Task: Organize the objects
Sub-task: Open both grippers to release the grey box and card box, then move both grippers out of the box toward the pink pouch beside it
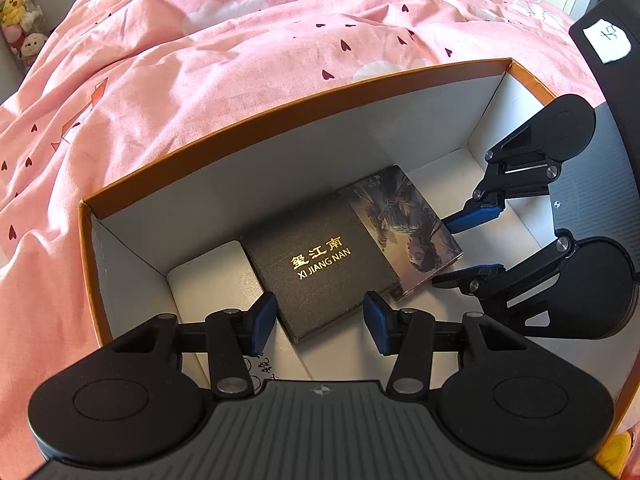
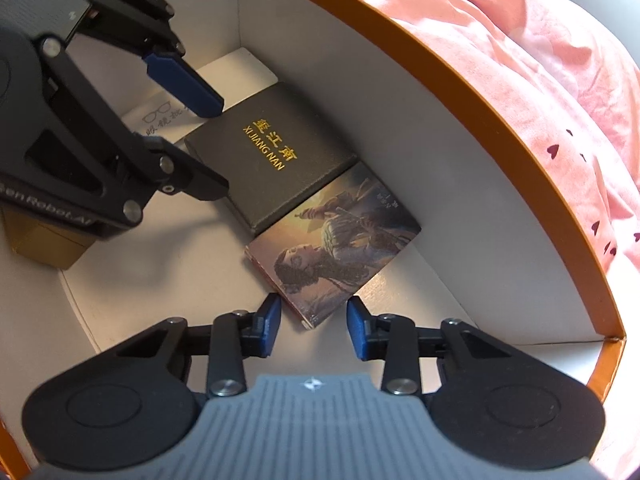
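Box: an orange-rimmed carton [image 1: 280, 120] with white walls is set on a pink quilt [image 1: 200, 60].
Contents: a black case [image 2: 272, 164] lettered in gold lies mid-floor; an illustrated card pack [image 2: 332, 256] is touching its edge, toward 5 o'clock in the right wrist view.
Left gripper [image 1: 320, 316]: jaws spread, held above the case's near corner, nothing pinched.
Right gripper [image 2: 314, 322]: jaws spread astride the pack's near corner; pads not seen pressing.
Step advice: the pack's corner should be centred between the pads before closing, so the case is not nudged.
View difference: a gold box [image 2: 44, 248] and a white spectacles-printed sheet [image 2: 160, 120] are shown only by the right wrist; plush toys [image 1: 20, 12] only by the left.
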### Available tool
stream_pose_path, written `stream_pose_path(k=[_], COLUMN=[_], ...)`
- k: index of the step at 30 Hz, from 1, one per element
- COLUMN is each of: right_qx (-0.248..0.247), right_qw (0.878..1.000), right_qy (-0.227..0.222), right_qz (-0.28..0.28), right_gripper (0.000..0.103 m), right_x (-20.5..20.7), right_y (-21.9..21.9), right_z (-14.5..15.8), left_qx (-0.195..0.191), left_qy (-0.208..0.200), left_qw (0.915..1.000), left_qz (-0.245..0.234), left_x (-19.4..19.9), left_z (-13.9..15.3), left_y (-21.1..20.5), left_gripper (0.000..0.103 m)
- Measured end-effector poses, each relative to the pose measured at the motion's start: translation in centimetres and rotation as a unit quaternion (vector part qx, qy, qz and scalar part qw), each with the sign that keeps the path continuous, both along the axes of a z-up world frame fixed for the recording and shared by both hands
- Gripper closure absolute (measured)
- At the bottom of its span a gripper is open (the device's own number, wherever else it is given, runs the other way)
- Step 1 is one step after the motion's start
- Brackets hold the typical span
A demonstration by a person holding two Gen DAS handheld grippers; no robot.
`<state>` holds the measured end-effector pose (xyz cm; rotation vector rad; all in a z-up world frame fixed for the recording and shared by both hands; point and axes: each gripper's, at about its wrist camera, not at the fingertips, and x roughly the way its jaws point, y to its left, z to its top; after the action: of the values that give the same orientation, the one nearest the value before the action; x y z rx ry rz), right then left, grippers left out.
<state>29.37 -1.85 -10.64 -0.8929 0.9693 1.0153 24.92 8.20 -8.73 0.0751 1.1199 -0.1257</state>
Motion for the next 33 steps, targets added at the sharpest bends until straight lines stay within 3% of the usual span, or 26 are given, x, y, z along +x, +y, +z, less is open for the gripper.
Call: stream_pose_path(k=[5,9,14,21,26,29,33], right_qx=[-0.001,0.025,0.092,0.196,0.247,0.249,0.236], right_qw=[1.0,0.999,0.992,0.971,0.952,0.952,0.954], right_qy=[0.006,0.004,0.005,0.021,0.026,0.016,0.021], right_qz=[-0.017,-0.037,-0.083,-0.134,-0.177,-0.178,-0.185], right_gripper=[0.066,0.065,0.063,0.051,0.041,0.032,0.032], right_x=[0.4,-0.2,-2.1,-7.0,-12.3,-14.1,-16.2], right_y=[-0.2,-1.2,-3.7,-7.0,-8.0,-9.0,-10.5], right_z=[0.5,2.8,7.2,11.6,13.1,11.8,10.6], left_qx=[-0.018,-0.059,-0.085,-0.083,-0.101,-0.123,-0.153], left_qy=[-0.005,-0.033,-0.065,-0.094,-0.109,-0.1,-0.074], left_qw=[0.9998,0.9977,0.9943,0.9921,0.9888,0.987,0.9849], left_qz=[0.006,-0.003,-0.008,0.004,0.017,0.025,0.035], left_x=[-0.3,-2.0,-5.1,-10.0,-13.6,-15.7,-18.0], left_z=[0.9,4.3,8.7,12.2,12.6,11.6,9.1], left_y=[0.3,0.8,1.3,1.1,1.0,0.6,-0.3], left_gripper=[0.046,0.046,0.046,0.046,0.046,0.046,0.046])
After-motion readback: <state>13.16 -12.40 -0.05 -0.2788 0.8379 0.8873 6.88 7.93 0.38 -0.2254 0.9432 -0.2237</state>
